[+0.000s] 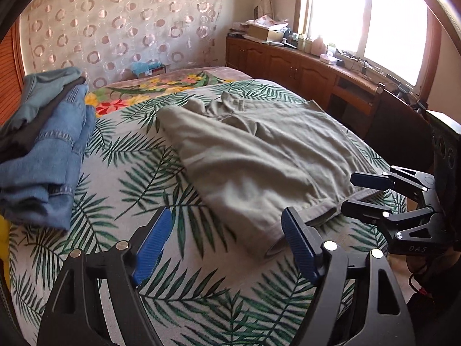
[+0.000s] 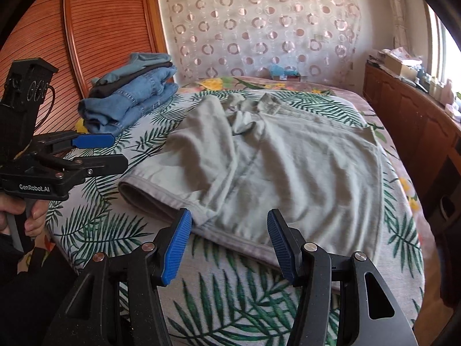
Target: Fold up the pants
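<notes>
Grey-green pants (image 1: 253,155) lie spread on the bed (image 1: 161,173), waistband and drawstring at the far end, leg hems toward you; they look only partly folded, so you are at the approach-and-grasp step. Your left gripper (image 1: 226,240) is open with nothing between its pads, just short of the nearest hem corner. Your right gripper (image 2: 229,243) is also open and empty, poised over the near hem edge of the pants. Next move, as I judge it: bring each gripper onto a hem corner, pinch 1 layer cleanly, then carry the hems toward the waistband. The cloth is limp and rumpled near the waistband, so expect drag and bunching. Left of the pants sits a stack of folded jeans (image 2: 129,98), apart from them; keep the fold clear of it. Beyond the pants' right side runs a wooden cabinet (image 2: 409,109), out of the way.
</notes>
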A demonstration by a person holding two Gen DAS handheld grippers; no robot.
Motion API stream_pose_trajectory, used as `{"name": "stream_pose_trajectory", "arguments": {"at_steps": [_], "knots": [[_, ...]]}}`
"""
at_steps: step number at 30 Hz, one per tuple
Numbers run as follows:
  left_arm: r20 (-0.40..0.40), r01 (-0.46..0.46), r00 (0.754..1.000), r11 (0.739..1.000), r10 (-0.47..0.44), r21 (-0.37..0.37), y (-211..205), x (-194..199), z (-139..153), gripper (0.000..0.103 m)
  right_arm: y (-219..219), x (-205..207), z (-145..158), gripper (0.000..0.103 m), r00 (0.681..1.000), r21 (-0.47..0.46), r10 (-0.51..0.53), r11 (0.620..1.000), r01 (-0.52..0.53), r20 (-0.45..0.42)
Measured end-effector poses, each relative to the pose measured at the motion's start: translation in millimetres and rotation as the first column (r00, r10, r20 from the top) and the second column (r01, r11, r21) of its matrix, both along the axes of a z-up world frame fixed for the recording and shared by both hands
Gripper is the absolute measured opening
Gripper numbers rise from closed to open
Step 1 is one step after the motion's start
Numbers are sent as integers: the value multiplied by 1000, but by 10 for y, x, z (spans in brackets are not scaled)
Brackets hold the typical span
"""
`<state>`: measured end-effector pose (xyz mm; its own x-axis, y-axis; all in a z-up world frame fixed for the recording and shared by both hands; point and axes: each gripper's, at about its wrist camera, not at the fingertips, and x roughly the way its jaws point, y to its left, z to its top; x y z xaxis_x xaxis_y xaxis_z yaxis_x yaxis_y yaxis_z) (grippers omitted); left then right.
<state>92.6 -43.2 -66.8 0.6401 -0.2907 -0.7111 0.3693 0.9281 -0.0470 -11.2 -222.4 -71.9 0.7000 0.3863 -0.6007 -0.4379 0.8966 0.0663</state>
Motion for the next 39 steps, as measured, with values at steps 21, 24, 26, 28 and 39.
{"name": "stream_pose_trajectory", "arguments": {"at_steps": [21,24,26,28,39], "knots": [[-2,-8,1000,1000,8,-13,46,-87,-86,79,-66,152,46,8,999,27,42,999,-43,28],[2,1,1000,1000,-1,-13,9,-97,-71,79,-214,92,113,8,999,38,22,999,-24,50],[4,11,1000,1000,-11,-8,-27,-97,-66,79,-295,65,143,8,998,39,11,999,-13,59],[5,18,1000,1000,-18,-3,-58,-92,-56,79,-352,24,142,8,998,35,-2,999,0,64],[19,77,997,997,-77,13,-354,-7,14,79,-469,-179,181,8,994,13,-80,997,79,75]]}}
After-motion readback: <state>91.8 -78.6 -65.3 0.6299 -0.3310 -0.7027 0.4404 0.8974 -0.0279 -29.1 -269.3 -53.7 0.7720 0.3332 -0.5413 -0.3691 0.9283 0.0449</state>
